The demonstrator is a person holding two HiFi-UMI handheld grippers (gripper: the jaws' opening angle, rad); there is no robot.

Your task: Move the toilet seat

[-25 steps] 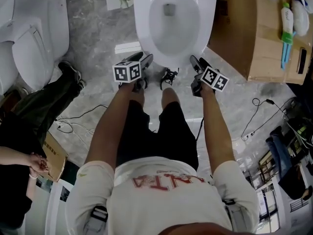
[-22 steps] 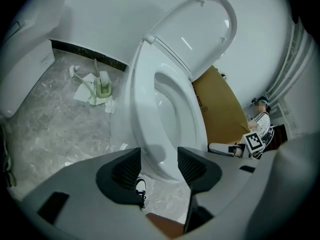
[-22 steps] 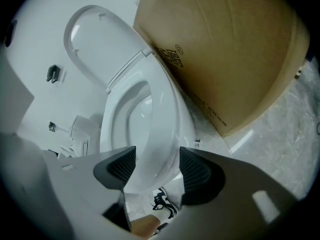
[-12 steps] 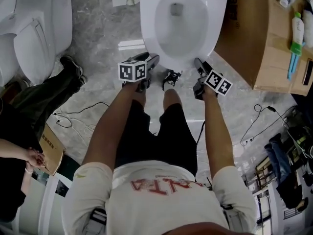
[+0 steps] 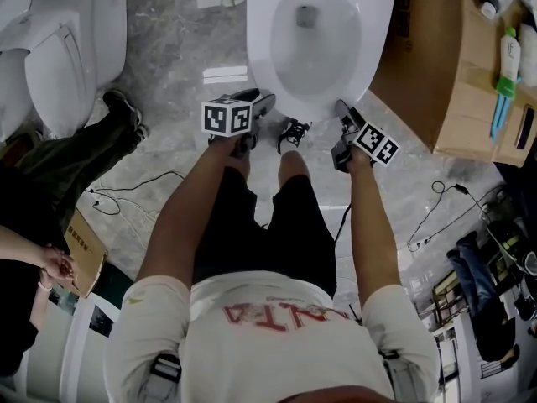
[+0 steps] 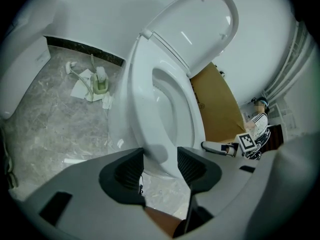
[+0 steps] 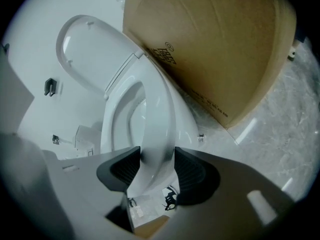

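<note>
A white toilet stands in front of the person, its lid [image 6: 200, 29] raised. The toilet seat [image 5: 371, 40] lies down on the bowl. My left gripper [image 5: 262, 101] is at the seat's front left, and the front rim [image 6: 145, 84] runs between its spread pads [image 6: 160, 164]. My right gripper [image 5: 340, 107] is at the front right. Its jaws are closing, and the seat rim [image 7: 160, 114] fills the gap between the pads [image 7: 157, 166]. I see no firm press on it.
A large cardboard box [image 5: 436, 65] stands tight against the toilet's right side, with bottles [image 5: 503, 57] on top. A second white toilet [image 5: 50, 65] stands at the left. Beside it a bystander's dark trouser leg [image 5: 92, 158] reaches in. Cables [image 5: 134, 196] lie on the marble floor.
The head view has drifted, so the toilet sits slightly further right in the picture. Both grippers have stayed at the seat's front rim.
</note>
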